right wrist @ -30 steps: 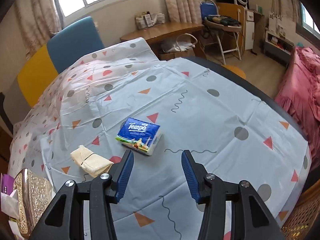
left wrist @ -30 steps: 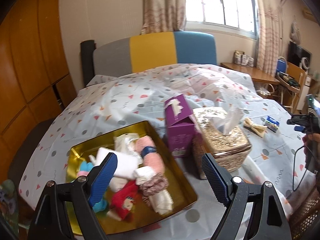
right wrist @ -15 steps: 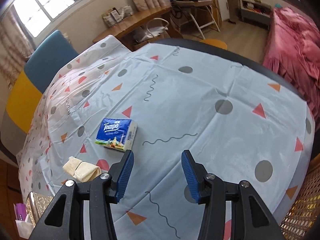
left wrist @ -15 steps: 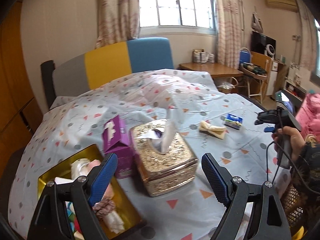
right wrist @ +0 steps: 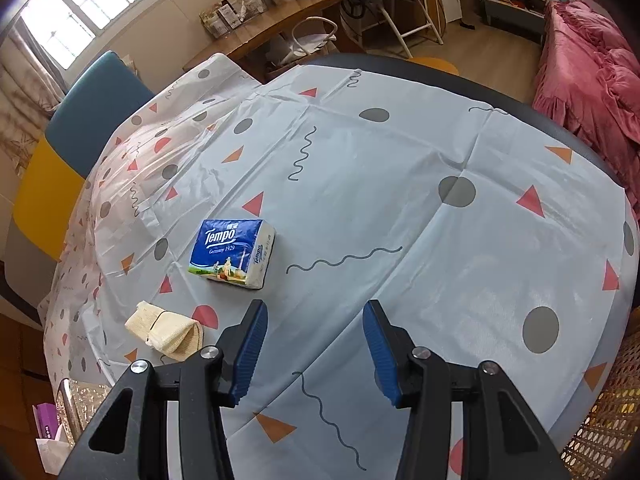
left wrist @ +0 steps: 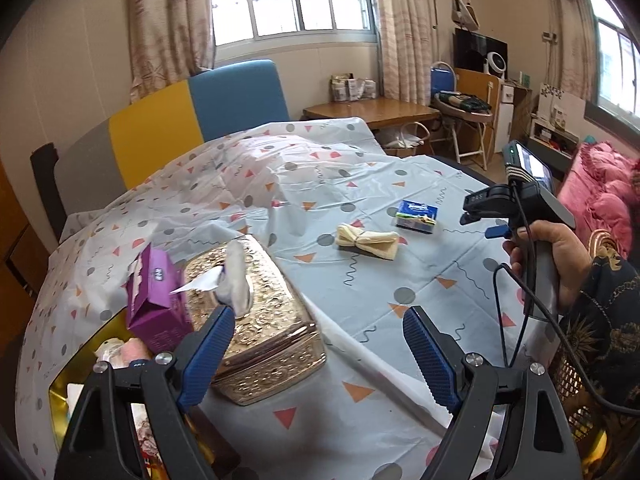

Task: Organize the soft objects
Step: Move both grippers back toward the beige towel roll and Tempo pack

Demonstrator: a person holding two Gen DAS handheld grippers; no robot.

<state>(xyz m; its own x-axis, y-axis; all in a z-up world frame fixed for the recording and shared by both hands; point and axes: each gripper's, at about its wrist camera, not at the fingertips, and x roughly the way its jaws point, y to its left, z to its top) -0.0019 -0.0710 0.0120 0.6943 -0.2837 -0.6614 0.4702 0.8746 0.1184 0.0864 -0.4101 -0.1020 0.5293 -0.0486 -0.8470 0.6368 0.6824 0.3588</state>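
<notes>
While the tissue pack [right wrist: 232, 254] lies flat on the counter [right wrist: 400, 184], blue face up, nothing touches it. Just beside the pack, toward the near-left in the right wrist view, lies the cream cloth [right wrist: 166, 330], folded and tied round its middle with a dark string; pack and cloth are apart. Below the pack in that view hangs the right gripper [right wrist: 314, 346], its jaws about half open with only bare tablecloth between them; the pack sits beyond the left pad, not between the two.

Seen from the left wrist, the pack [left wrist: 416, 216] is far across the counter, with the cloth [left wrist: 366, 240] to its left. Farther left of the pack stands the gold tissue box [left wrist: 256, 316], a white tissue sticking up from its slot, and a purple box [left wrist: 156, 300] touches the gold box's far side. Beyond these, farthest from the pack, is the gold tray [left wrist: 74, 368] at the counter's edge, with soft items in it, mostly hidden by the gripper. The left gripper [left wrist: 318, 350] has its jaws wide apart and holds nothing; the gold box's corner shows behind its left pad. To the pack's right, a hand [left wrist: 560, 256] grips the right gripper's handle.
</notes>
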